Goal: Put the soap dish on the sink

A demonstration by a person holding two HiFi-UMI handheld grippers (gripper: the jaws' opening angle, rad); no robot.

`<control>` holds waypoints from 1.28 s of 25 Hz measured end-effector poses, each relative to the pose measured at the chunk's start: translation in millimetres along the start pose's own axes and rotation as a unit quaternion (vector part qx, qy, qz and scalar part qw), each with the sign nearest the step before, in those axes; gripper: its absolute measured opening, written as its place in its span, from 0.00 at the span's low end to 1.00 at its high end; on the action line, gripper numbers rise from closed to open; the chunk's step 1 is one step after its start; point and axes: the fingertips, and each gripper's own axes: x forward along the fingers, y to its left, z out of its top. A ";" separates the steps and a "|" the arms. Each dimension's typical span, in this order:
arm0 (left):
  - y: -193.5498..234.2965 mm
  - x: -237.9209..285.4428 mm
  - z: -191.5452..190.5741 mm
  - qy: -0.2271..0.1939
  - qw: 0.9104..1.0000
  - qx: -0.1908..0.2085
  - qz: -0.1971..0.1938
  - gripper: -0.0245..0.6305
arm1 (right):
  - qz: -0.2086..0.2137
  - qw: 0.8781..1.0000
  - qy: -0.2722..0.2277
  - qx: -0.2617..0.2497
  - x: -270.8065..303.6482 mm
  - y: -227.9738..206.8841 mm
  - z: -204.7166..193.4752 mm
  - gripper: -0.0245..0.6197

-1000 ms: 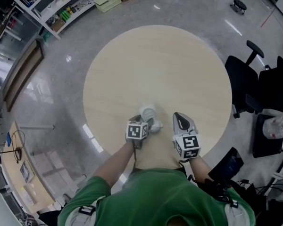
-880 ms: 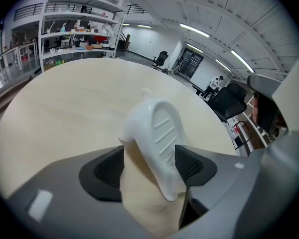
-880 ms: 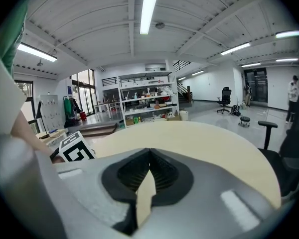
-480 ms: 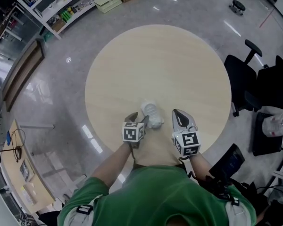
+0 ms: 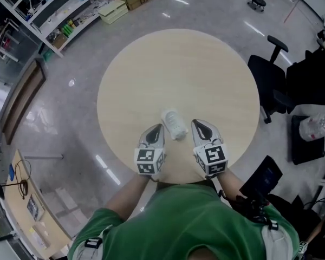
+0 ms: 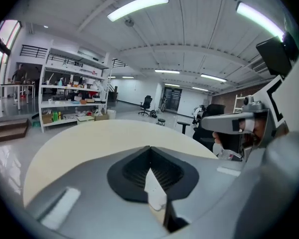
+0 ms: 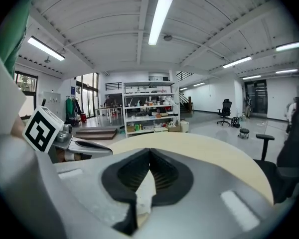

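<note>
A small white piece, the soap dish with the sink [image 5: 174, 124], lies on the round beige table [image 5: 179, 69] near its front edge; I cannot tell the two parts apart. My left gripper [image 5: 156, 129] hovers just left of it, jaws shut and empty, clear of the piece. My right gripper [image 5: 198, 124] hovers just right of it, also shut on nothing. In the left gripper view the left gripper [image 6: 149, 149] points across the bare tabletop, with the right gripper [image 6: 234, 123] at the side. In the right gripper view the right gripper [image 7: 149, 152] shows pads together, and the left gripper [image 7: 82, 146] beside it.
A black office chair [image 5: 272, 83] stands right of the table, with dark gear on the floor [image 5: 265, 186] near my right side. Shelving with boxes [image 5: 70, 15] lines the far left. Grey polished floor surrounds the table.
My left gripper has come off the white piece, shut, and risen back toward me. The right gripper also lifted a little. The white piece now lies free between them.
</note>
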 end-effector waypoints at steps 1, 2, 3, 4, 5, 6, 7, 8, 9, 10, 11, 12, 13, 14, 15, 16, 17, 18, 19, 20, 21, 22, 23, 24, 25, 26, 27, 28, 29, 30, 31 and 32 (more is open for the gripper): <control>-4.8 -5.0 5.3 -0.009 1.000 0.004 -0.010 0.05 | -0.003 1.000 -0.005 -0.002 -3.9 4.2 1.6 0.04; -9.2 -10.0 9.8 -0.017 1.000 0.007 -0.019 0.05 | -0.005 1.000 -0.008 -0.003 -7.8 8.7 3.0 0.04; -13.0 -14.9 13.5 -0.025 0.999 0.009 -0.027 0.05 | -0.008 1.000 -0.010 -0.004 -11.7 13.3 4.0 0.04; -16.3 -19.8 16.9 -0.033 0.999 0.011 -0.035 0.05 | -0.011 1.000 -0.013 -0.006 -15.4 17.8 4.9 0.04; -19.3 -24.7 19.8 -0.040 0.998 0.013 -0.041 0.05 | -0.014 1.000 -0.016 -0.007 -19.1 22.2 5.6 0.04; -22.3 -29.6 22.2 -0.045 0.998 0.013 -0.047 0.05 | -0.017 1.000 -0.017 -0.007 -22.9 26.5 6.2 0.04; -25.2 -34.6 24.0 -0.050 0.997 0.014 -0.053 0.05 | -0.019 1.000 -0.019 -0.007 -27.0 30.9 7.1 0.04; -28.3 -39.2 25.4 -0.055 0.997 0.015 -0.058 0.05 | -0.021 0.999 -0.023 -0.008 -31.0 35.0 8.5 0.04; -31.6 -43.3 26.4 -0.059 0.996 0.016 -0.063 0.05 | -0.022 0.999 -0.027 -0.008 -35.0 38.3 9.9 0.04; -35.5 -46.8 27.3 -0.062 0.996 0.017 -0.067 0.05 | -0.024 0.999 -0.030 -0.009 -39.4 40.6 11.0 0.04; -39.6 -50.2 28.2 -0.066 0.995 0.018 -0.071 0.05 | -0.025 0.999 -0.032 -0.010 -43.8 42.2 12.2 0.04; -43.4 -53.7 29.3 -0.069 0.995 0.019 -0.073 0.05 | -0.025 0.999 -0.035 -0.012 -48.3 43.6 13.8 0.04; -46.8 -57.5 30.5 -0.073 0.994 0.019 -0.075 0.05 | -0.025 0.999 -0.037 -0.013 -52.8 45.1 15.8 0.04; -50.2 -61.4 31.3 -0.076 0.994 0.020 -0.075 0.05 | -0.026 0.999 -0.039 -0.014 -57.4 46.7 18.0 0.04; -53.8 -65.3 31.7 -0.079 0.994 0.020 -0.075 0.05 | -0.026 0.999 -0.042 -0.016 -62.1 48.4 19.3 0.04; -57.6 -69.0 31.8 -0.081 0.994 0.021 -0.075 0.05 | -0.023 0.999 -0.044 -0.018 -66.6 50.3 19.2 0.04; -61.5 -72.4 31.9 -0.084 0.994 0.021 -0.074 0.05 | -0.019 0.999 -0.047 -0.019 -70.9 52.0 18.7 0.04; -65.4 -75.6 32.6 -0.087 0.993 0.023 -0.073 0.05 | -0.015 0.998 -0.051 -0.020 -74.9 53.3 19.1 0.04; -69.3 -78.4 33.9 -0.091 0.993 0.025 -0.071 0.05 | -0.011 0.998 -0.055 -0.019 -78.6 54.4 20.5 0.04; -73.2 -81.4 35.2 -0.095 0.993 0.027 -0.069 0.05 | -0.005 0.998 -0.059 -0.017 -82.3 55.9 22.5 0.04; -77.2 -84.8 36.3 -0.100 0.992 0.029 -0.066 0.05 | -0.001 0.998 -0.062 -0.017 -86.4 57.2 23.9 0.04; -81.4 -88.8 36.7 -0.104 0.992 0.030 -0.063 0.05 | 0.001 0.998 -0.066 -0.020 -91.5 57.9 23.9 0.04; -86.1 -93.6 36.4 -0.107 0.992 0.030 -0.059 0.05 | 0.003 0.997 -0.069 -0.024 -97.6 58.6 22.8 0.04; -91.2 -99.0 35.4 -0.110 0.992 0.029 -0.055 0.05 | 0.007 0.997 -0.071 -0.026 -104.7 59.9 21.4 0.04; -97.0 -104.6 34.3 -0.113 0.992 0.028 -0.051 0.05 | 0.012 0.997 -0.073 -0.027 -112.6 61.5 20.2 0.04; -103.6 -110.1 33.1 -0.115 0.992 0.027 -0.047 0.05 | 0.016 0.997 -0.076 -0.028 -120.9 62.9 19.0 0.04; -110.7 -115.3 31.9 -0.118 0.992 0.027 -0.043 0.05 | 0.021 0.996 -0.078 -0.029 -129.4 63.9 17.8 0.04; -117.7 -120.4 30.6 -0.121 0.991 0.027 -0.040 0.05 | 0.025 0.996 -0.081 -0.030 -137.7 64.7 16.5 0.04; -124.4 -125.6 29.2 -0.123 0.991 0.028 -0.037 0.05 | 0.028 0.996 -0.083 -0.031 -145.4 65.4 15.2 0.04; -130.4 -130.8 27.7 -0.126 0.991 0.028 -0.034 0.05 | 0.031 0.995 -0.085 -0.031 -152.8 66.3 13.7 0.04; -136.0 -135.9 26.1 -0.128 0.991 0.028 -0.030 0.05 | 0.035 0.995 -0.088 -0.032 -160.0 67.3 12.1 0.04; -141.2 -141.1 24.3 -0.131 0.991 0.028 -0.027 0.05 | 0.038 0.995 -0.091 -0.032 -167.1 68.7 10.7 0.04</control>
